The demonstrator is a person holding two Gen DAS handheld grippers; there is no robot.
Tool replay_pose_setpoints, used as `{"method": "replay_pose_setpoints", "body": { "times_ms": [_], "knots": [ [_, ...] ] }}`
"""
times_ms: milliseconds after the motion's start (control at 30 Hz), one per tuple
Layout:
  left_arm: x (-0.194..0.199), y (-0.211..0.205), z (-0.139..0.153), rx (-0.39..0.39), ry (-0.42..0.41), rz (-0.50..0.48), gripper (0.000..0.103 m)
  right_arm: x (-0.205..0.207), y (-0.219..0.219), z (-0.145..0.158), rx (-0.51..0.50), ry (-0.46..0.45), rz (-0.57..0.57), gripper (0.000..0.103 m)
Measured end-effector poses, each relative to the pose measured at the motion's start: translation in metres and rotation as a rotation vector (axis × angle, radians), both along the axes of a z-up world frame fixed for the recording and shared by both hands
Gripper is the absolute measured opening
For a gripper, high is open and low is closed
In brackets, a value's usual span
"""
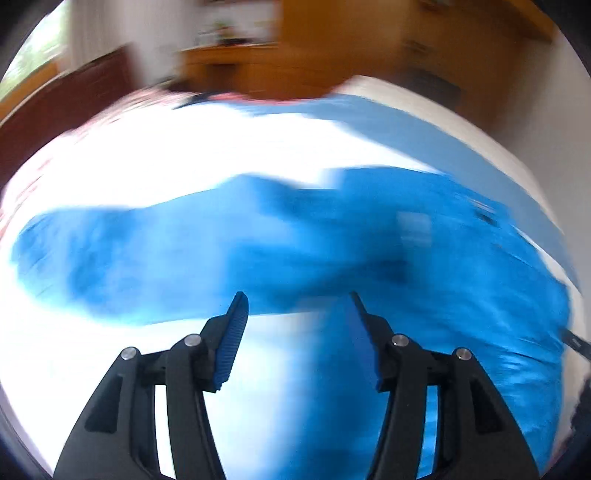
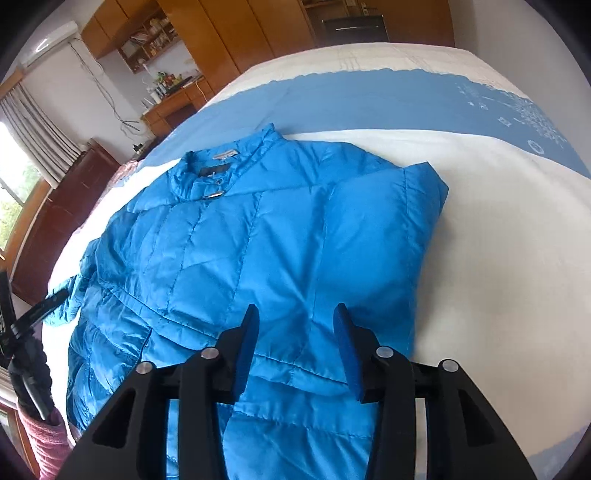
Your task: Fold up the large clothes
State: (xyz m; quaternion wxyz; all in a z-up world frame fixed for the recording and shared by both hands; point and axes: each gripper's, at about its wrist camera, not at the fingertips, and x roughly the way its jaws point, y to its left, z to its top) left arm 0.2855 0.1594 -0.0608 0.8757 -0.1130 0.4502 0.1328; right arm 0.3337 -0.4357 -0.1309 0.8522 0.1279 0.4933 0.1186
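A bright blue quilted jacket [image 2: 229, 251] lies front up on the bed, its collar [image 2: 218, 166] toward the far side. One sleeve [image 2: 384, 236] is folded across its front on the right. My right gripper [image 2: 296, 308] hovers open over the lower front, with nothing pinched between its blue pads [image 2: 245, 350]. The left wrist view is smeared with motion blur. In it the jacket [image 1: 406, 251] stretches a sleeve [image 1: 92, 258] to the left. My left gripper [image 1: 297, 295] is open above the jacket's near edge, with nothing between its fingers.
The bed cover [image 2: 498, 229] is white with a wide blue band [image 2: 369, 103] beyond the jacket. Wooden wardrobes [image 2: 240, 33], a cluttered desk [image 2: 173, 99] and a dark red cabinet [image 2: 62, 214] line the far and left sides. A pink cloth [image 2: 40, 439] shows at the lower left.
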Motion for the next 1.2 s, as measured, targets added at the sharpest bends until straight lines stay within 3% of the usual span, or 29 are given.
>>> {"method": "replay_pose_setpoints", "body": {
  "times_ms": [167,333,433,567,733,767,1133,1200],
  "knots": [
    [-0.049,0.124,-0.017,0.031,0.086,0.359,0.054,0.000,0.001,0.000,-0.021,0.016,0.002,0.043],
    [-0.076,0.209,-0.026,-0.053,0.094,0.555,0.055,0.002,0.004,-0.003,-0.041,0.020,0.004,0.044],
    [-0.073,0.230,-0.029,-0.126,0.039,0.571,0.065,0.004,0.006,-0.007,-0.052,0.023,0.008,0.044],
    [-0.051,0.235,-0.033,-0.175,-0.009,0.556,0.065,0.007,0.009,-0.012,-0.070,0.026,0.013,0.044],
    [-0.047,0.250,-0.047,-0.167,-0.006,0.621,0.031,0.011,0.009,-0.021,-0.064,0.047,0.013,0.044],
    [-0.050,0.253,-0.047,-0.174,-0.010,0.628,0.028,0.011,0.009,-0.022,-0.063,0.049,0.014,0.044],
    [-0.049,0.256,-0.055,-0.187,-0.017,0.636,0.018,0.013,0.012,-0.029,-0.069,0.055,0.011,0.044],
    [-0.049,0.256,-0.054,-0.198,-0.035,0.626,0.012,0.014,0.012,-0.028,-0.068,0.054,0.011,0.045]
  ]
}}
